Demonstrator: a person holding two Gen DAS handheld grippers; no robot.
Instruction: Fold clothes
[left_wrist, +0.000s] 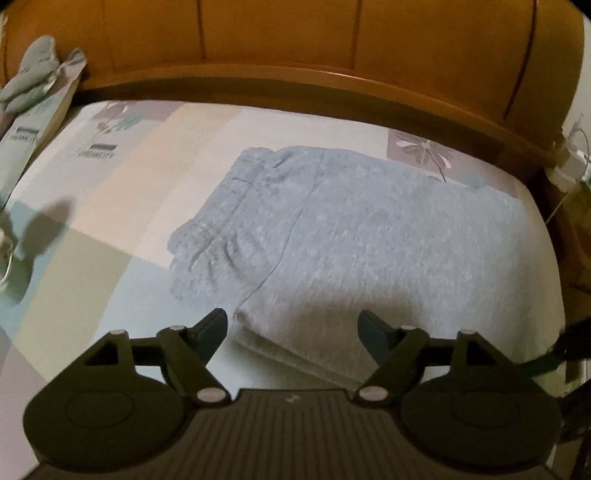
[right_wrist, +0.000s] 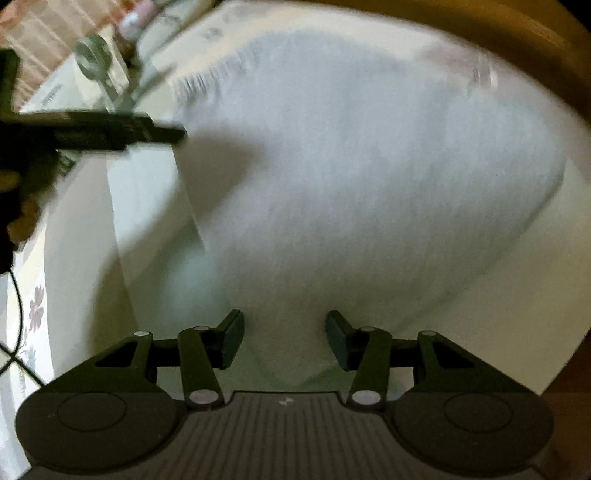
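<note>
Grey sweatpants (left_wrist: 351, 229) lie folded flat on the patterned bedsheet (left_wrist: 122, 192) — gathered waistband leftward.

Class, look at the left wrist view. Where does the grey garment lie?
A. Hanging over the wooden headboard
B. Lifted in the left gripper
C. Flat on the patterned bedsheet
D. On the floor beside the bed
C: the garment lies spread on the bedsheet, and the open left gripper holds nothing.

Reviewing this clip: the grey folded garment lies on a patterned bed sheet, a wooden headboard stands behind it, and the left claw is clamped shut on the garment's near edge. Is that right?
Not quite. The left claw is open, its jaws apart over the grey garment, gripping nothing, as the left wrist view shows. The patterned sheet and wooden headboard are as you say.
</note>
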